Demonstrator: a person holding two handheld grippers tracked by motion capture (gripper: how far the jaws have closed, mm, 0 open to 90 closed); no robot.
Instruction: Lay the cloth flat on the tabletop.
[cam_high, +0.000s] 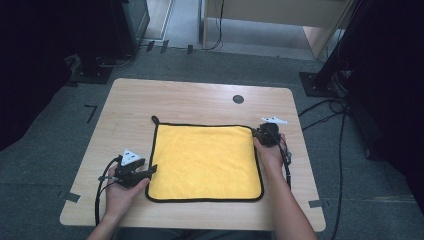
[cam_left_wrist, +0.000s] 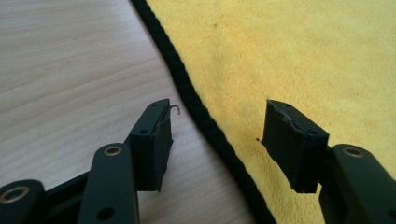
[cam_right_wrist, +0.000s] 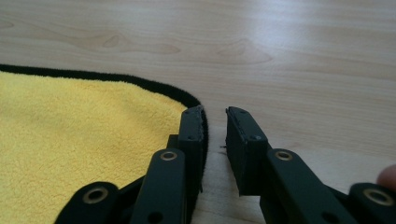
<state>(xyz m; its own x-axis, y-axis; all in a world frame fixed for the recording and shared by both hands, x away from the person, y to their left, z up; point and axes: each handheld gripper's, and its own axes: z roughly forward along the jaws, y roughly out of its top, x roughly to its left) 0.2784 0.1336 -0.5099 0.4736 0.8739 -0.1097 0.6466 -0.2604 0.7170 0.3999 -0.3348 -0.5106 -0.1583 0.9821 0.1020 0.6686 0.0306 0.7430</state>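
Yellow microfibre cloth (cam_high: 205, 161) with black edging lies flat at the centre of the wooden table (cam_high: 200, 97). Left gripper (cam_high: 148, 170), at the cloth's 8 o'clock, has its jaws wide, straddling the edging (cam_left_wrist: 205, 122). Right gripper (cam_high: 258, 133), at 2 o'clock, has its jaws narrow, gripping nothing.

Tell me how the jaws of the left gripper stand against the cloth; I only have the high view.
Observer: The left gripper is open, its jaws straddling the black edging of the yellow cloth.
Operator: Report the right one.
Observer: The right gripper has its jaws nearly closed, a narrow gap left, at the cloth's rounded corner.
Operator: State whether it grips the cloth.
Observer: No; bare wooden table shows through the gap.
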